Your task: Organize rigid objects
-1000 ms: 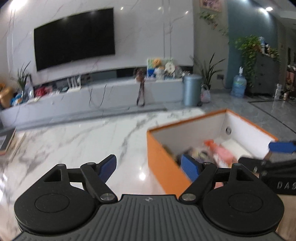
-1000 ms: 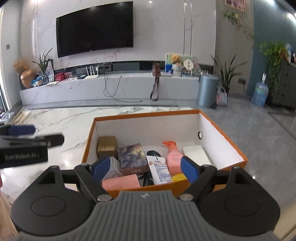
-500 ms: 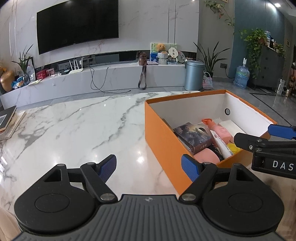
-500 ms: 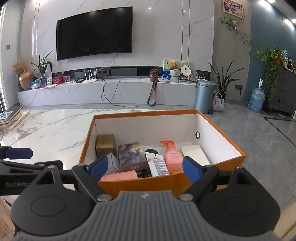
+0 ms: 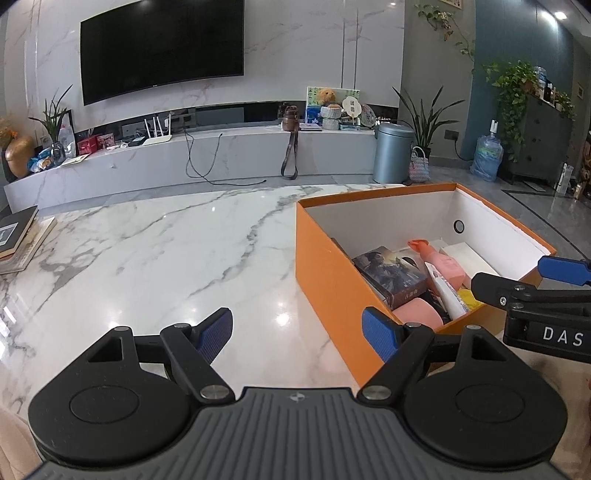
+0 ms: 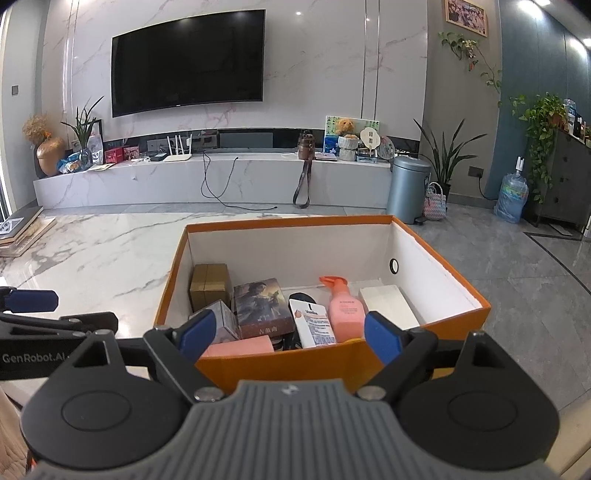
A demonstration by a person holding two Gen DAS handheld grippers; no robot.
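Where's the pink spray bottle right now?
In the right wrist view, the pink spray bottle lies in the orange box, right of centre, between the white tube and the white box.

Bright, even, sharp throughout. Ceiling spotlights (image 6: pixel 298 13) glaring off the glossy tabletop (image 5: pixel 282 318) beside the box (image 5: pixel 332 273). Strong fisheye bending toward edges; dark corners.

Left gripper (image 5: pixel 297 334): jaws spread wide, nothing between the blue pads (image 5: pixel 216 332), held low and level, pointing forward. Right gripper (image 6: pixel 288 336): jaws equally wide, empty, level, blue pads (image 6: pixel 382 341) clear of any contact. The two sit side by side, each one's fingers showing at the edge of the other's wrist view.
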